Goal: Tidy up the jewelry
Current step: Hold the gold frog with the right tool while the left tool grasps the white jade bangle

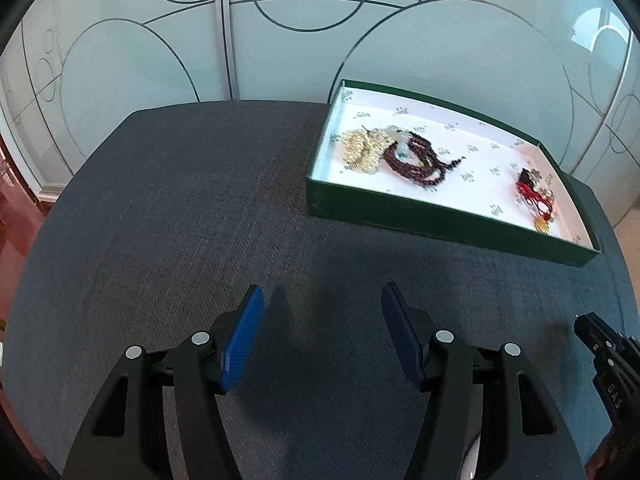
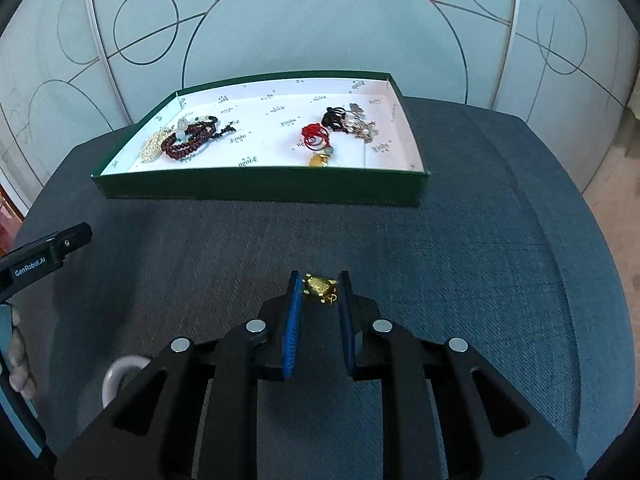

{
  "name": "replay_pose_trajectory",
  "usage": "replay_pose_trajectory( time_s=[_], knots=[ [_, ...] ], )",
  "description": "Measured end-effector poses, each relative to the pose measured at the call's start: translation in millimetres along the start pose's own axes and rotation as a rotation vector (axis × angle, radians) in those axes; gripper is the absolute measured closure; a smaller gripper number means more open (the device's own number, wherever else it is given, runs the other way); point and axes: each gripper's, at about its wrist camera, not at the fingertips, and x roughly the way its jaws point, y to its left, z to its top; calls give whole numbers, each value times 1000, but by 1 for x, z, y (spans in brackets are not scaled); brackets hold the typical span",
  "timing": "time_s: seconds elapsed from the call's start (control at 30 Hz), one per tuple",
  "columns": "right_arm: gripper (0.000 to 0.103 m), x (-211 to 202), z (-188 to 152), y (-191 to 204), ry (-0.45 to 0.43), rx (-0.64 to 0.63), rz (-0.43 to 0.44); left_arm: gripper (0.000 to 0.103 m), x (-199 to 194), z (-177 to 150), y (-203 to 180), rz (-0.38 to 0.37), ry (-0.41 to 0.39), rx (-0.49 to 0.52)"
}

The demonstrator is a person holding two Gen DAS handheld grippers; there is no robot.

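Jaws of the right gripper (image 2: 319, 286) pinch a gold pendant (image 2: 319, 287) above the table (image 2: 480, 260) (short of the green tray (image 2: 260, 191)); the left gripper (image 1: 322, 312) hangs open, empty.

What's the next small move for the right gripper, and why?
Probably carry the gold pendant forward over the green tray's near wall. The right gripper has it pinched between its pads, short of the tray, where the other jewelry already lies. The left gripper is open and empty.
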Motion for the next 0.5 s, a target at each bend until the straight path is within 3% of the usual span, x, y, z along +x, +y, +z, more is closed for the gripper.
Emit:
replay_pose_trajectory(
  time_s=[0.37, 0.47, 0.5],
  knots=[
    [85, -20, -23, -16, -3, 12, 2, 42, -28, -31, -28, -38, 24, 54],
    [85, -25, -30, -19, -7, 16, 10, 28, -35, -42, -38, -46, 29, 71],
    [85, -27, -32, -20, -9, 16, 12, 28, -37, -46, -43, -48, 26, 79]
  ],
)
